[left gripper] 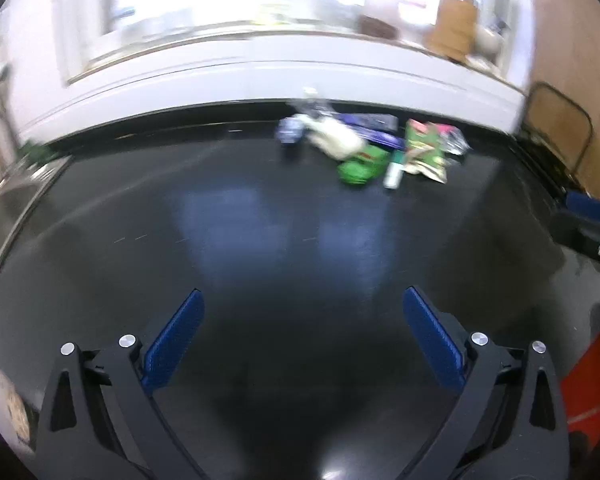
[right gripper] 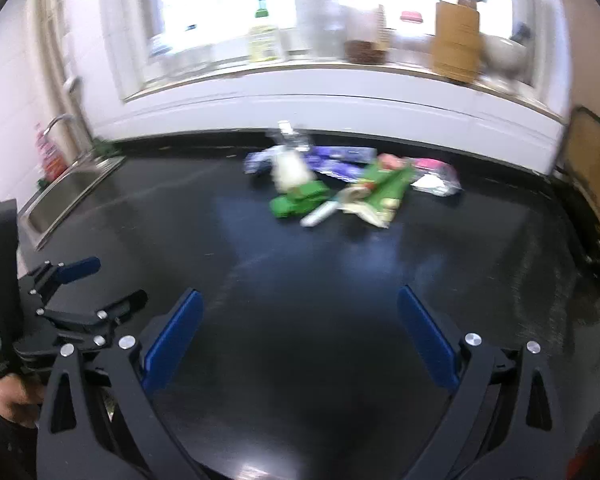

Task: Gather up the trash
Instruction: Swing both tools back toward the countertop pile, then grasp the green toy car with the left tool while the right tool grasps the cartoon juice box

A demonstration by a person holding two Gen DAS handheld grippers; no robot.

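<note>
A heap of trash (left gripper: 364, 144) lies at the far side of the black counter (left gripper: 260, 240): a crushed green can (left gripper: 358, 168), a white tube (left gripper: 394, 172), a green snack packet (left gripper: 424, 148), purple wrappers and a clear bottle. The heap also shows in the right wrist view (right gripper: 340, 184). My left gripper (left gripper: 303, 300) is open and empty, well short of the heap. My right gripper (right gripper: 299, 300) is open and empty, also short of it. The left gripper shows at the left edge of the right wrist view (right gripper: 80, 276).
A steel sink (right gripper: 60, 200) with a tap sits at the counter's far left. A window sill behind holds bottles, a jar (right gripper: 364, 20) and a brown box (right gripper: 456, 44). A wire rack (left gripper: 560, 128) stands at the right. Something orange (left gripper: 588, 380) is at the lower right.
</note>
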